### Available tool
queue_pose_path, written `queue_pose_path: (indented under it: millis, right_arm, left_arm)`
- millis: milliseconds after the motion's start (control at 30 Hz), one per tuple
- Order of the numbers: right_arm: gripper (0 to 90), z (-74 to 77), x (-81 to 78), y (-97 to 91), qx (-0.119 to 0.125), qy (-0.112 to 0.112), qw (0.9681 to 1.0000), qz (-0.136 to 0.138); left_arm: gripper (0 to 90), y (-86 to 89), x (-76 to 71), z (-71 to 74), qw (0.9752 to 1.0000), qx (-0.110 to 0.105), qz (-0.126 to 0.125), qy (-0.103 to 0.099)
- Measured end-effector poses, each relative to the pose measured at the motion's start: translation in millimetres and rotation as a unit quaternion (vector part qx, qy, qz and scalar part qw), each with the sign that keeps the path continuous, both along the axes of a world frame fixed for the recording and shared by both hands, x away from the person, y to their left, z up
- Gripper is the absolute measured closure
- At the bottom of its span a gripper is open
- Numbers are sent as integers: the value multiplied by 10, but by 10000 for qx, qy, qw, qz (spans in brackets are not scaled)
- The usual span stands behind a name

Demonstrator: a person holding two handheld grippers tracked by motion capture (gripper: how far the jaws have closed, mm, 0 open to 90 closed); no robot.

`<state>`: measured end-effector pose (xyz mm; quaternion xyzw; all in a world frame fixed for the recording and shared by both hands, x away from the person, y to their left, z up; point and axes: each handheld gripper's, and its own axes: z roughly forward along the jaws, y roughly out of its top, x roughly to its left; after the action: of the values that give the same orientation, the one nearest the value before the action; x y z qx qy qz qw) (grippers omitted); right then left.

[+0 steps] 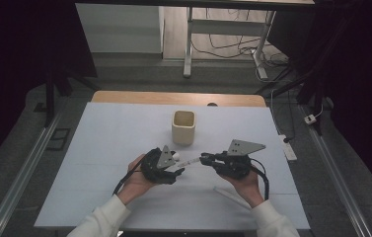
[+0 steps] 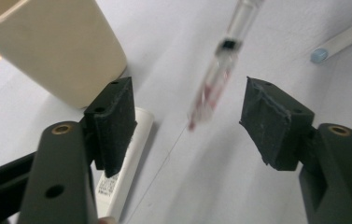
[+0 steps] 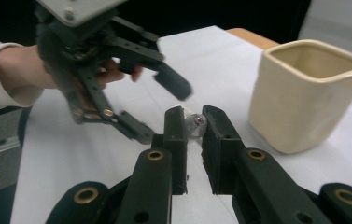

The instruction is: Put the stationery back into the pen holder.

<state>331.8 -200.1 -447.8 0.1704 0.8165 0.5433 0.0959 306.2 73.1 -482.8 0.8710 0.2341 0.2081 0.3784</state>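
**Right gripper clamps clear pen; left gripper stands apart**

Right gripper point(image 3: 193, 122) is closed on one end of a clear pen point(image 2: 213, 84), held level above the white worktop point(image 1: 104, 143). Left gripper point(image 2: 187, 109) has its jaws spread, the pen's free end between them, touching neither pad. A cream cup point(image 1: 183, 127) stands just beyond both grippers. A white cap point(image 2: 127, 158) lies under the left gripper.

The only writing is tiny dark print on the small white plastic cap point(image 2: 117, 177), low in the left gripper view. It is too small and blurry to read. No other words, numbers or signs can be read.
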Motion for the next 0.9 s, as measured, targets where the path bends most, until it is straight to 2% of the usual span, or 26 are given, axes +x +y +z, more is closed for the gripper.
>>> queue_pose_path:
  millis: [233, 333, 567, 900]
  right_arm:
    - [791, 29, 21, -75, 40, -80, 9997, -217]
    - [791, 41, 24, -92, 29, -114, 9996, -245]
    - [791, 74, 20, -129, 68, -182, 9993, -326]
    - [791, 127, 19, -175, 161, -263, 9985, -445]
  left_arm:
    - [320, 208, -88, 21, 9997, -165, 144, 66]
    - [316, 302, -108, 42, 9991, -347, 176, 148]
    - [312, 482, -163, 35, 9987, -369, 295, 212]
    - [306, 826, -277, -137, 9962, -381, 600, 510]
